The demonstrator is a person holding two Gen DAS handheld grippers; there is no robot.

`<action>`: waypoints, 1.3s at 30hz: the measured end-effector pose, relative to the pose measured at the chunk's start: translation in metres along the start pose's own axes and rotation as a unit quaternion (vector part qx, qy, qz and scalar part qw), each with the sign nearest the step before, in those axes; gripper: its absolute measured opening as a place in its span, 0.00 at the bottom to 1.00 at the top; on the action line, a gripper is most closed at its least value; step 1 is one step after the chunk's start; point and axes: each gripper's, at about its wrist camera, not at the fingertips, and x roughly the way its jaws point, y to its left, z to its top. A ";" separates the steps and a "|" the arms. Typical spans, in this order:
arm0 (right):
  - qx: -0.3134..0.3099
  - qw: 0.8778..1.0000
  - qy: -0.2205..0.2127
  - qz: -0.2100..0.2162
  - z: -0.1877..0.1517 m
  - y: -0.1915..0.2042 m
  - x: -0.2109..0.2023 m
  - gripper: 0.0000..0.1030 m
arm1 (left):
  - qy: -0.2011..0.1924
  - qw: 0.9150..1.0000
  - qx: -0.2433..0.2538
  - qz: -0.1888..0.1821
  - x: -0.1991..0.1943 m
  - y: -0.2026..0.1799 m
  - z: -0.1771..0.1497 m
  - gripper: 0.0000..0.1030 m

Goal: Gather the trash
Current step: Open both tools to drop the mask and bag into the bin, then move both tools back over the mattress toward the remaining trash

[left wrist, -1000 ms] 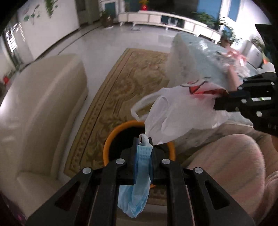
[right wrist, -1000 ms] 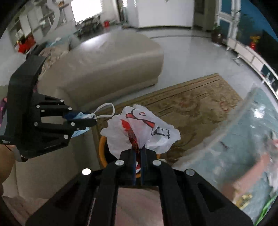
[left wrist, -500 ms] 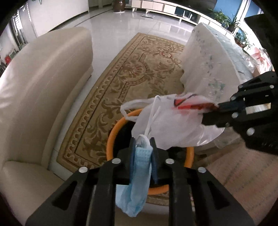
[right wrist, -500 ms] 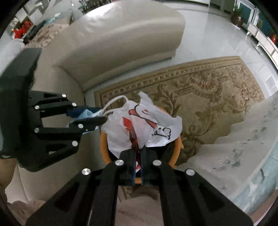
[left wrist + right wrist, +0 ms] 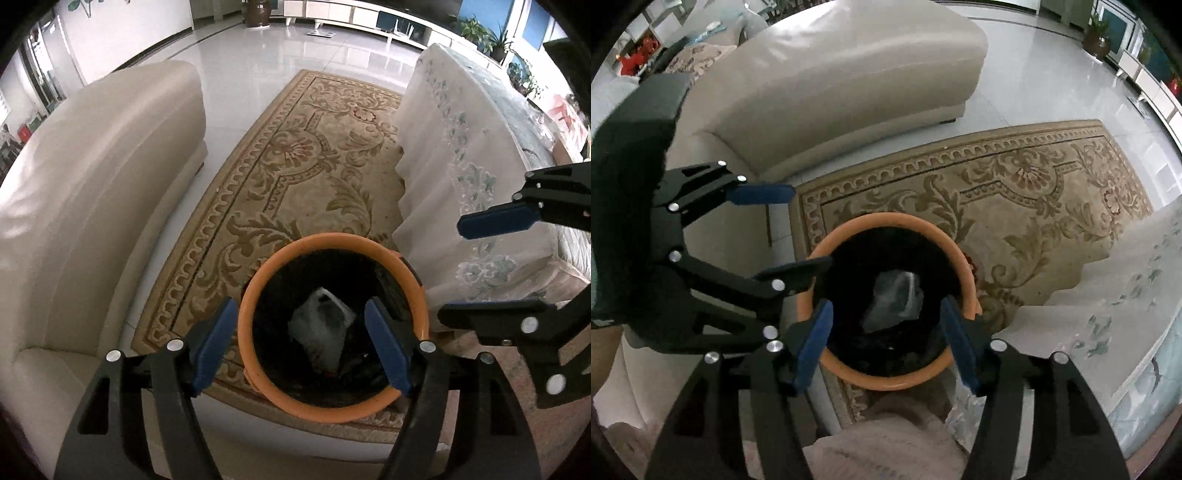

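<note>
An orange-rimmed trash bin [image 5: 334,243] with a dark liner stands on the patterned rug, also in the right wrist view [image 5: 886,221]. A white plastic bag [image 5: 321,334] lies inside it, seen from the right as well [image 5: 892,299]. The blue face mask is not visible. My left gripper [image 5: 301,349] is open and empty right above the bin; it shows in the right wrist view [image 5: 792,230]. My right gripper [image 5: 886,339] is open and empty above the bin; it shows in the left wrist view [image 5: 469,266].
A cream sofa [image 5: 92,192] stands left of the bin. A table under a white floral cloth [image 5: 469,155] stands right of it. The beige patterned rug [image 5: 295,158] runs between them. A pink-clad knee [image 5: 886,446] is below the right gripper.
Both grippers opened and came lower over the bin. The blue mask left the left gripper and the white bag left the right gripper; the bag now lies in the bin.
</note>
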 end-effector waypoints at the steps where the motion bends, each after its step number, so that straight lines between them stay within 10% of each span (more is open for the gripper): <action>1: 0.001 1.000 -0.005 -0.001 -0.002 0.000 -0.007 0.59 | 0.002 1.000 0.008 0.010 -0.002 -0.004 0.001 0.73; 10: 0.030 0.997 -0.065 -0.034 -0.041 -0.005 -0.088 0.61 | -0.028 0.998 0.059 0.017 -0.048 -0.051 0.017 0.81; 14: 0.066 0.989 -0.114 -0.073 -0.076 -0.019 -0.137 0.91 | -0.055 0.995 0.083 0.006 -0.078 -0.089 0.029 0.91; 18: 0.103 0.981 -0.134 -0.092 -0.114 -0.045 -0.171 0.95 | -0.079 0.989 0.127 0.002 -0.101 -0.145 0.040 0.94; 31: 0.261 0.936 -0.177 -0.157 -0.275 -0.146 -0.245 0.95 | -0.094 0.966 0.220 -0.096 -0.118 -0.312 0.048 0.94; 39: 0.306 0.918 -0.183 -0.174 -0.338 -0.188 -0.257 0.95 | -0.086 0.958 0.257 -0.090 -0.106 -0.371 0.050 0.94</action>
